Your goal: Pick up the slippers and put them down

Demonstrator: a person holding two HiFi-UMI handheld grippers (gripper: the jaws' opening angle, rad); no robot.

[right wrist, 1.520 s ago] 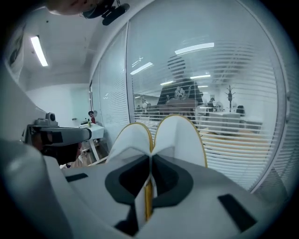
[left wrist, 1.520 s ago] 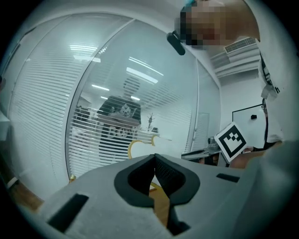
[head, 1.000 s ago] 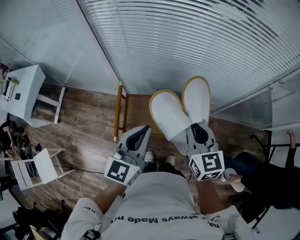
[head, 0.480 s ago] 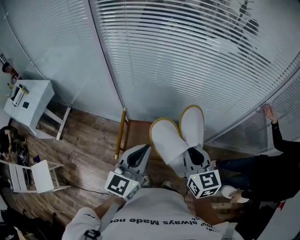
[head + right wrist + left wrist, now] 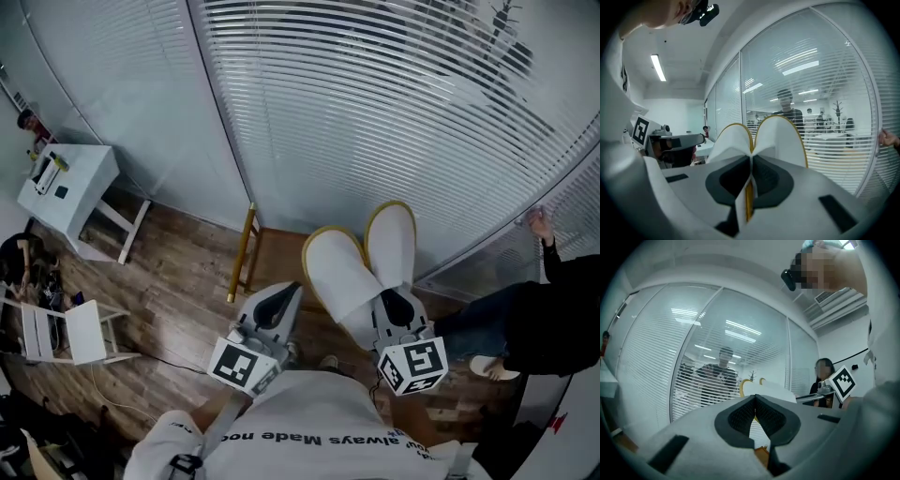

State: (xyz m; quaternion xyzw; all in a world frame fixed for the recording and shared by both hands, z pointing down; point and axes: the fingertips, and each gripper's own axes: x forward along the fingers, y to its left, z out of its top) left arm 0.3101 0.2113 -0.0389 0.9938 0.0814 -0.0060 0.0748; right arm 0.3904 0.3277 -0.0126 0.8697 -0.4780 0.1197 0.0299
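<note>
You have raised both tools over the last second, and the slippers now sit higher against the window blinds. Your left tool is clenched with nothing between its jaws, just beside the right one. Your right tool grasps both white slippers, pinched together at its jaws, with their rounded ends fanning apart ahead of it.

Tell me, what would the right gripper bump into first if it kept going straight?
Probably the glass wall with blinds; the slippers pinched in the right gripper would touch it first.
</note>
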